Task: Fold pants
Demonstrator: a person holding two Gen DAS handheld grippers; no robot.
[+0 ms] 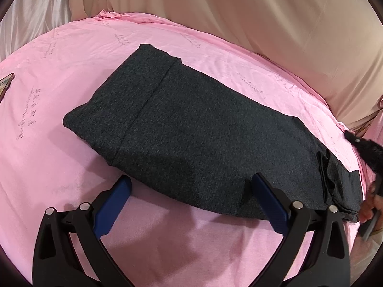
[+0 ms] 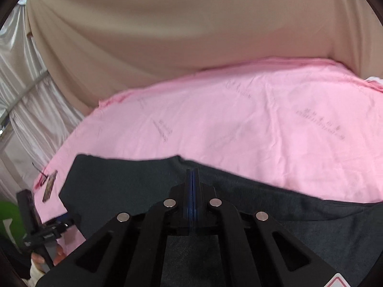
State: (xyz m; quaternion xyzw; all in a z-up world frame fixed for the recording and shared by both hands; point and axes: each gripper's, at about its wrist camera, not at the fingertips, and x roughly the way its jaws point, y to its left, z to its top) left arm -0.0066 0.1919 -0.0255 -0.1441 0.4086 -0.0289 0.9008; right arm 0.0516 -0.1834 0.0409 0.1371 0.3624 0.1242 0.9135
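Dark grey pants (image 1: 191, 129) lie partly folded on the pink sheet (image 1: 59, 95), waistband end at the upper left, leg ends bunched at the right edge. My left gripper (image 1: 191, 184) is open and empty, its blue pads (image 1: 115, 203) straddling the pants' near edge. In the right wrist view the pants (image 2: 143, 186) spread under my right gripper (image 2: 192, 171), whose pads are pressed together; whether cloth is pinched between them is hidden.
Beige curtain (image 1: 263, 12) hangs behind the bed. A phone-like object (image 1: 6, 81) lies at the sheet's left edge. The pink sheet (image 2: 239, 119) stretches beyond the pants. The other gripper's body (image 2: 43, 229) shows at lower left.
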